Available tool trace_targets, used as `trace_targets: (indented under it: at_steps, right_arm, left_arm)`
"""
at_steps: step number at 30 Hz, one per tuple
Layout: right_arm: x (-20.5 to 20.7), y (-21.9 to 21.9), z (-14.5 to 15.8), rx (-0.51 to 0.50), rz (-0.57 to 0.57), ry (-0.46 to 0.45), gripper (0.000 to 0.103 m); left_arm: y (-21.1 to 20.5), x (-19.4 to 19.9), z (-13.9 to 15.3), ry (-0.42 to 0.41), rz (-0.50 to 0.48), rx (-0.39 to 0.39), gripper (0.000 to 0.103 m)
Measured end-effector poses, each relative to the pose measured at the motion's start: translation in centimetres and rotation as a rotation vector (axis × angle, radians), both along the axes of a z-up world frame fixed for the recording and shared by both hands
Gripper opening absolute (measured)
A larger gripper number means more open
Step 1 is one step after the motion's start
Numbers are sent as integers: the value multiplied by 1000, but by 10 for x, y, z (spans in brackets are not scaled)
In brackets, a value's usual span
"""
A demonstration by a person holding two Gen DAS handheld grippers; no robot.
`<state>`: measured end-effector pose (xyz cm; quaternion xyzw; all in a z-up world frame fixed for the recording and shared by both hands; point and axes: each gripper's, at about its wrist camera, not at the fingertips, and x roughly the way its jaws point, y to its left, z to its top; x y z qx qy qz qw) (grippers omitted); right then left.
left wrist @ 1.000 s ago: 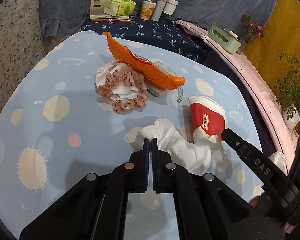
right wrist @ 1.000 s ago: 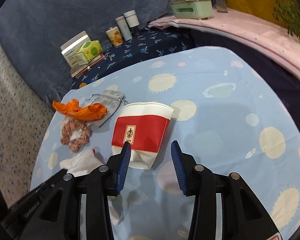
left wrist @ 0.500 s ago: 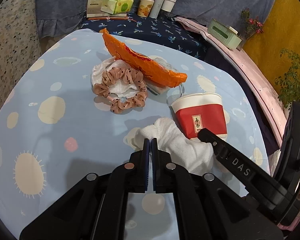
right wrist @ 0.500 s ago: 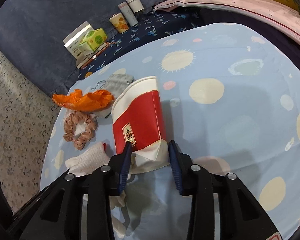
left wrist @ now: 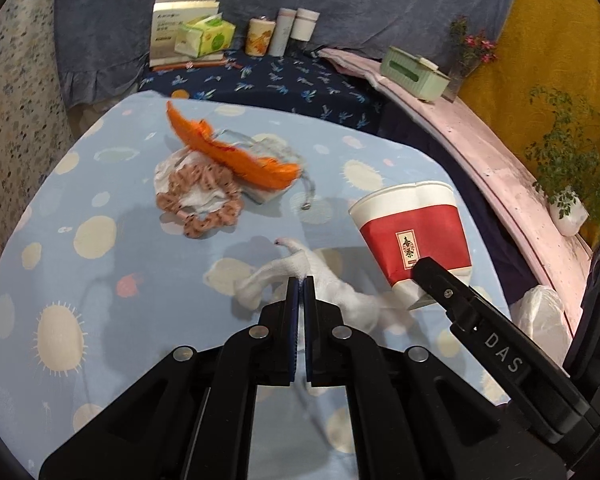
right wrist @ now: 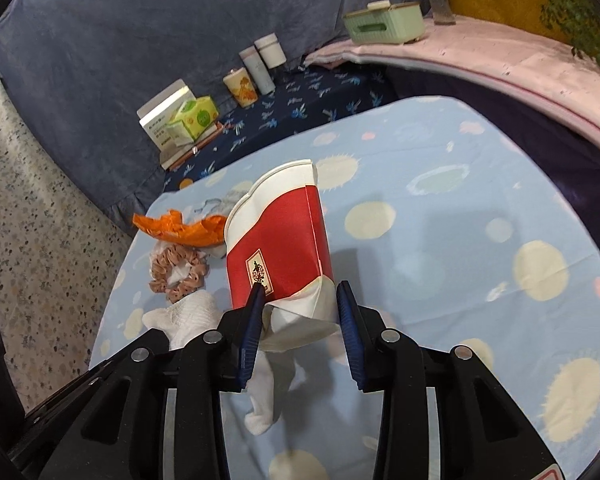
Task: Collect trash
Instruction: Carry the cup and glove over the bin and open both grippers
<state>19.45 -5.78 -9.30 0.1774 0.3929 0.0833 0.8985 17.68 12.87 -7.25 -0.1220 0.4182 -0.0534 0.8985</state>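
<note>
A white sock [left wrist: 276, 272] hangs lifted off the blue spotted tablecloth [left wrist: 80, 280], and my left gripper [left wrist: 300, 280] is shut on it. In the right wrist view the sock [right wrist: 188, 316] dangles below the fingers. My right gripper [right wrist: 300, 292] is shut on the crushed bottom of a red and white paper cup [right wrist: 276, 248], which tilts up off the cloth. The same cup [left wrist: 416, 224] shows at the right of the left wrist view, with a right finger [left wrist: 440, 280] on it. An orange wrapper [left wrist: 236, 156] lies farther back.
A pink scrunchie [left wrist: 200, 200] lies on crumpled white tissue [left wrist: 168, 168], beside a grey drawstring pouch [left wrist: 276, 152]. Boxes and cups [left wrist: 276, 32] stand on the dark blue cloth behind. A green tissue box [left wrist: 412, 70] sits on the pink ledge. A white plastic bag [left wrist: 540, 316] hangs at the right.
The right jaws closed on the cup's base and raised it, tipping its mouth up. The left gripper rose with the sock, pulling it off the cloth.
</note>
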Motion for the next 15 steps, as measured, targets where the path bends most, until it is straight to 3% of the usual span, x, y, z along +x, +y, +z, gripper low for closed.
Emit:
trace_targets:
  at_steps: [8, 15]
  right_arm:
    - [-41, -52, 45, 6, -82, -101, 35]
    - [-78, -110, 67, 13, -167, -163, 35]
  left_arm:
    - [-53, -24, 46, -96, -81, 24, 2]
    - [-106, -46, 78, -164, -166, 40, 2]
